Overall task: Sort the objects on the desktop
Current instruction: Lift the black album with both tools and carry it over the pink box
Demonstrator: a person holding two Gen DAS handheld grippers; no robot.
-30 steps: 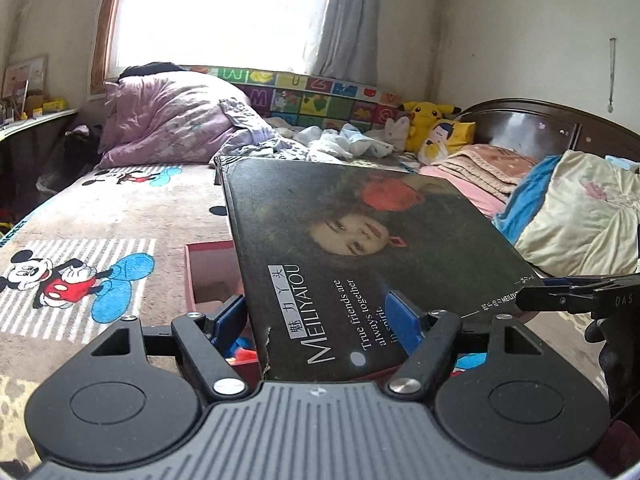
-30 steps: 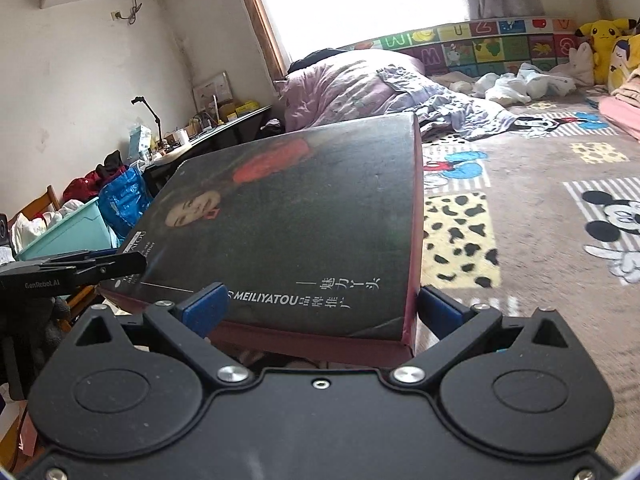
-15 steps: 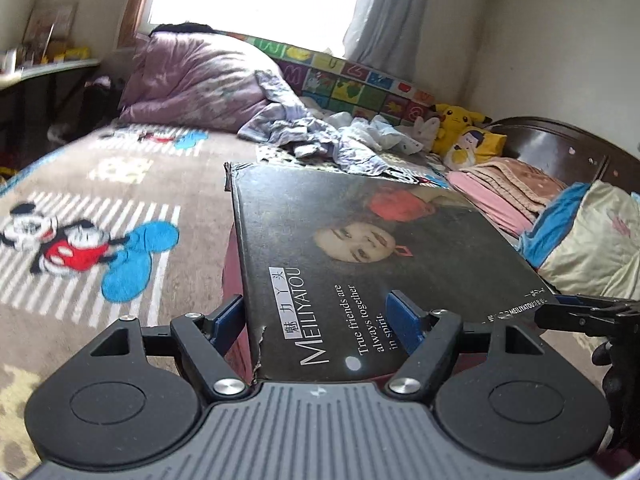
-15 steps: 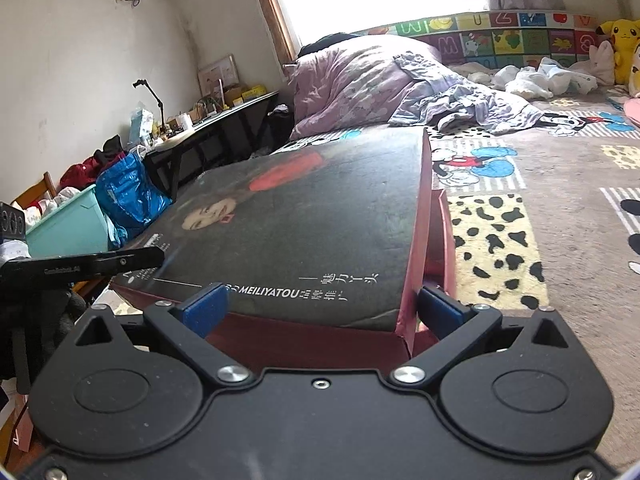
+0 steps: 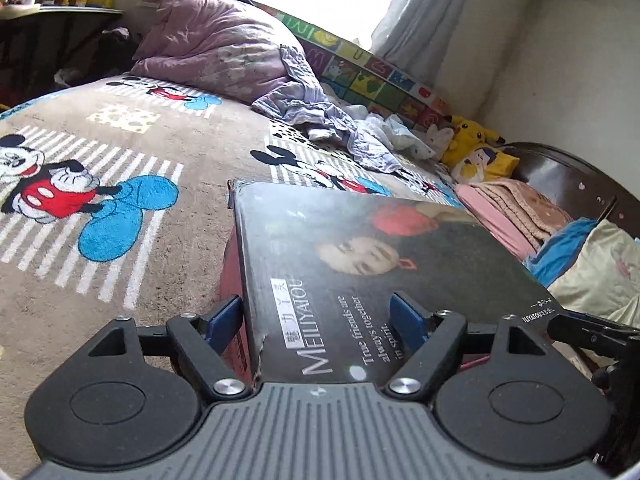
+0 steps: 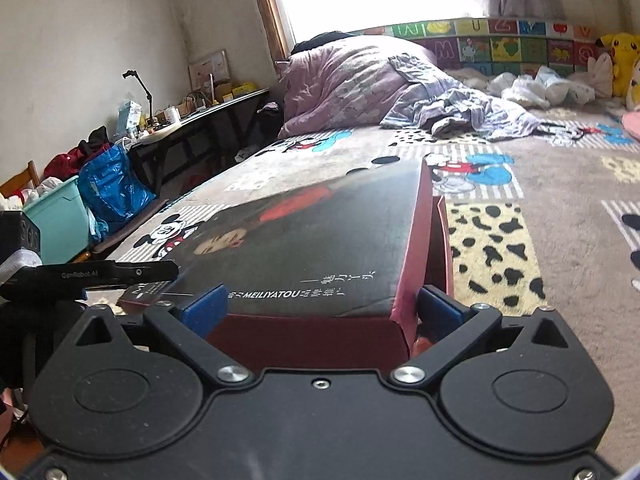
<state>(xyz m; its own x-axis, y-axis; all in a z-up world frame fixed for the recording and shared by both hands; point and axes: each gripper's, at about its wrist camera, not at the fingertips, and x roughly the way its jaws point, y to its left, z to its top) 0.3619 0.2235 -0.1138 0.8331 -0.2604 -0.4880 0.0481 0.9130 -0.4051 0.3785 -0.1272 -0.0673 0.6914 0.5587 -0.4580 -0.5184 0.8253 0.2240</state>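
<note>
Glossy flat lid point(image 5: 384, 264), red box point(image 6: 436, 240), fleecy blanket point(image 5: 168, 148)

Open bed point(image 5: 168, 264) lies left of the box point(image 5: 360, 264); folded blankets point(image 5: 512, 216) crowd its right side.

Your left claw point(image 5: 320, 322): black linkage arms, blue pads point(image 5: 408, 318), silver pivot screws, grey ribbed housing w/ round black caps. Your right claw point(image 6: 320, 312): same black arms, blue pads point(image 6: 202, 312), silver screws, smooth black housing.
</note>
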